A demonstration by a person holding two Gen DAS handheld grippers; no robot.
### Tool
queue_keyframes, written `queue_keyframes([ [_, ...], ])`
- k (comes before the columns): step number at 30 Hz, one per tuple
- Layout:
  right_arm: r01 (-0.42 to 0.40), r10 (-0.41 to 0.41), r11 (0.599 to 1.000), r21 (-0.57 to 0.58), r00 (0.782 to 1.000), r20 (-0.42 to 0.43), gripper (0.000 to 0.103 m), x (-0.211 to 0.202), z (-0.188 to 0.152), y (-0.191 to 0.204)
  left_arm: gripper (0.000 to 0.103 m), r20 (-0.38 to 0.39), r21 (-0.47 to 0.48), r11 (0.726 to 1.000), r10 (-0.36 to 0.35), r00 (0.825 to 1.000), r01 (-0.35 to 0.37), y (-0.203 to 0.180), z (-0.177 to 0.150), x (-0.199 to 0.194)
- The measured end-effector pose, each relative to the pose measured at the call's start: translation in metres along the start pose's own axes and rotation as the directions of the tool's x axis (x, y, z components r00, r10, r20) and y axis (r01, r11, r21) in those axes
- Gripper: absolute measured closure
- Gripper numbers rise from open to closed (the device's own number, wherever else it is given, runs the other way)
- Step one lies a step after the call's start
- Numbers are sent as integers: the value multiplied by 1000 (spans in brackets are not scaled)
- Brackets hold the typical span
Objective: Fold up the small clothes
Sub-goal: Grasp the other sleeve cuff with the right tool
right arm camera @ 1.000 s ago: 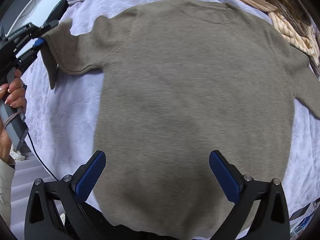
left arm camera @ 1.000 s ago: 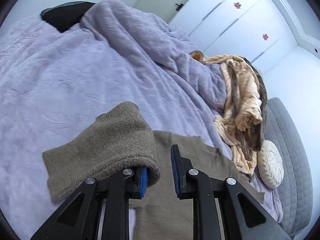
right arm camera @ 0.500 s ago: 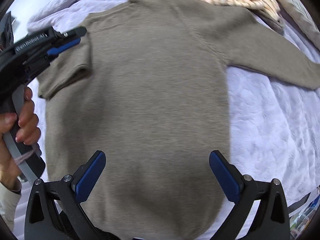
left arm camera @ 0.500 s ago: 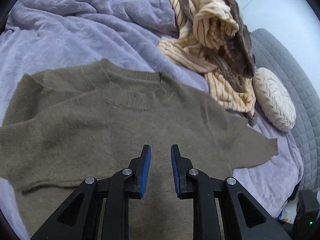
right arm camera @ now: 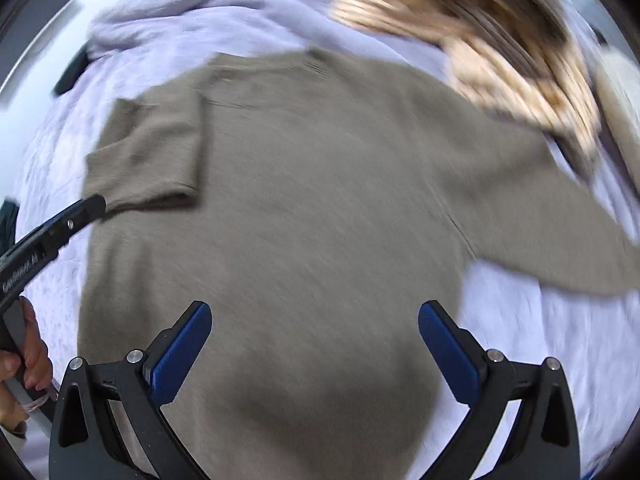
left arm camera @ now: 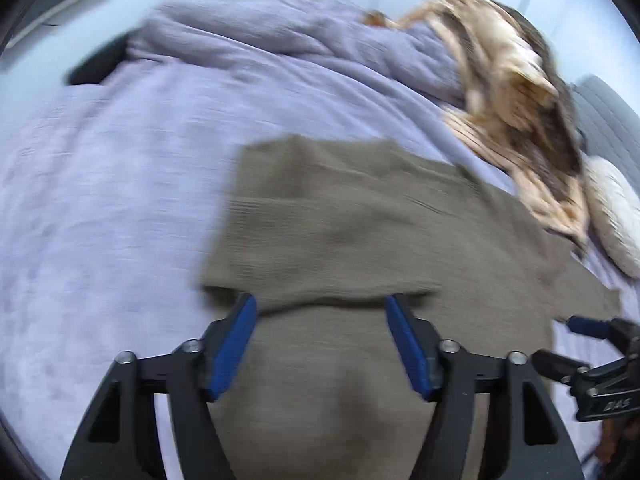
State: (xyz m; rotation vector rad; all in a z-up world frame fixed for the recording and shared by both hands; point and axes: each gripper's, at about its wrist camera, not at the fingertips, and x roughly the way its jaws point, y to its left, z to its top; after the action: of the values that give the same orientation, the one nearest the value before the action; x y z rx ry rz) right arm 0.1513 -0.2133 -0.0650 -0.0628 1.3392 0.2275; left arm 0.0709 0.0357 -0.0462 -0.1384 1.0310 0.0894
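Lilac bedding (left arm camera: pixel 120 168) covered the bed, and one olive sweater (right arm camera: pixel 320 208) lay flat on it, the landmark for everything else. Beyond the sweater's collar sat one rumpled striped blanket (left arm camera: pixel 516 92), and off its far-sleeve side one pale round cushion (left arm camera: pixel 616 208).

By my reckoning the folding had only begun. One sleeve (right arm camera: pixel 148 156) lay folded in across the sweater's chest, its cuff just ahead of the left gripper. The other sleeve (right arm camera: pixel 560 232) stretched out flat on the bedding, not yet folded, and the body had not been doubled over at all. So one fold was done, and a sleeve and the body folds were left.

Two grippers were there, one per hand. The left gripper (left arm camera: pixel 320 344) hung over the sweater near the folded cuff, its jaws opening, with cloth below them but nothing pinched. The right gripper (right arm camera: pixel 316 344) hovered over the sweater's lower body, jaws spread wide and empty. One hand (right arm camera: pixel 28 356) showed at the sweater's edge, gripping the left tool's handle.
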Motion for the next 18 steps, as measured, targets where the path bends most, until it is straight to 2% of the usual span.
queue_keyframes([
  [3,-9,22,978,-210,998,59,0,10,27,64,34,-58,-36,995,89,994,-91,44,-2,11],
  [6,-2,54,909,-417,992,112,0,26,43,130,34,-97,-13,992,127,987,-129,67,-8,31],
  [8,16,69,849,-527,988,141,0,40,49,168,34,-113,4,991,131,985,-131,70,-11,43],
  [9,23,72,829,-559,987,147,0,47,50,182,36,-111,2,992,125,986,-126,71,-10,48],
  [10,31,75,803,-595,986,152,2,56,52,197,36,-107,3,985,172,979,-172,74,-10,53],
  [11,35,77,792,-610,985,157,4,60,49,205,36,-111,-1,983,181,977,-183,77,-11,58],
  [14,62,50,784,-618,986,162,5,80,53,212,36,-121,-67,988,129,984,-138,93,-14,67],
  [15,64,41,784,-617,987,154,8,86,54,211,36,-121,-77,989,117,986,-127,95,-15,66],
  [18,102,13,760,-642,985,172,15,90,46,208,36,-118,-66,992,97,988,-105,96,-18,68],
])
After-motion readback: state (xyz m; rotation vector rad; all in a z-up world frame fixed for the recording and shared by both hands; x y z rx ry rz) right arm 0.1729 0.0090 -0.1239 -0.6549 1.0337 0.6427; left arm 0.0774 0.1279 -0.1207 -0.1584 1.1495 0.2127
